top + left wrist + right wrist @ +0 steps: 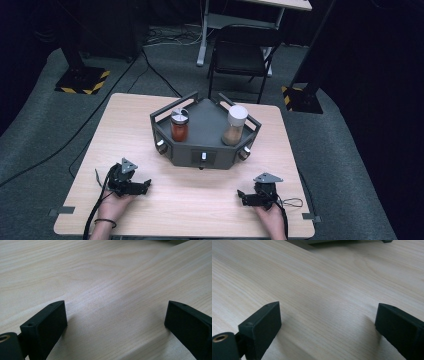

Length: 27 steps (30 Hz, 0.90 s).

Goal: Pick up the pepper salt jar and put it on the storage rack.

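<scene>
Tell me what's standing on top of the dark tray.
On the dark tray: a red-filled jar with a silver lid and a tan-filled jar with a white lid. The jars hide the tray's floor beneath them.

Light wooden table (190, 200) bears a grey tray (200, 152).

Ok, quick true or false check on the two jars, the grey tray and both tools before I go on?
1. The red-filled jar stands on the grey tray. True.
2. The white-lidded jar lies tipped over on the table. False: it stands upright on the tray.
3. The left tool is clamped on a jar. False: its jaws stand wide apart over bare table, nothing between them.
4. The right tool is open and empty. True.
5. The red-filled jar has a silver lid. True.
</scene>
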Available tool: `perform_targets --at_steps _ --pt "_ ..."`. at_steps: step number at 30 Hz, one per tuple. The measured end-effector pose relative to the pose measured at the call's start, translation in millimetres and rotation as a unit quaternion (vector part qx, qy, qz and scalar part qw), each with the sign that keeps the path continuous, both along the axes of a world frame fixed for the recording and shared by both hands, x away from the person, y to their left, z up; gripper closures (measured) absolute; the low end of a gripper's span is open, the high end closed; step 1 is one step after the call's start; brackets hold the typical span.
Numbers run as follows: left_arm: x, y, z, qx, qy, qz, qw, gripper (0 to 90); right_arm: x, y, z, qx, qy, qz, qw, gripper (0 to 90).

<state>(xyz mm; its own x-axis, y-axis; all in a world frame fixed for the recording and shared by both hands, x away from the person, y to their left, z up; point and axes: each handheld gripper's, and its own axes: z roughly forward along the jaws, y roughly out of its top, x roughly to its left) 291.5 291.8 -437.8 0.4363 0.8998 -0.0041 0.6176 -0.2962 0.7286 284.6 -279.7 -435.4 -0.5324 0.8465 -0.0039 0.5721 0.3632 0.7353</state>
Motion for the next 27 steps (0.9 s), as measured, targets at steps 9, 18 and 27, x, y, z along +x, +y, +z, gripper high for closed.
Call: perform_targets --at_steps 9,18,27 --pt "0.0 0.1 0.1 0.0 0.0 0.0 1.0 3.4 2.3 1.5 1.1 -0.004 0.006 0.002 1.0 0.2" --pt "0.0 -0.1 0.1 0.0 0.0 0.0 1.0 3.4 3.1 2.1 1.4 -0.006 0.008 0.004 0.9999 0.0" --pt "0.0 -0.1 0.1 0.0 0.0 0.0 1.0 3.4 2.8 2.2 1.3 -0.006 0.007 -0.001 1.0 0.0"
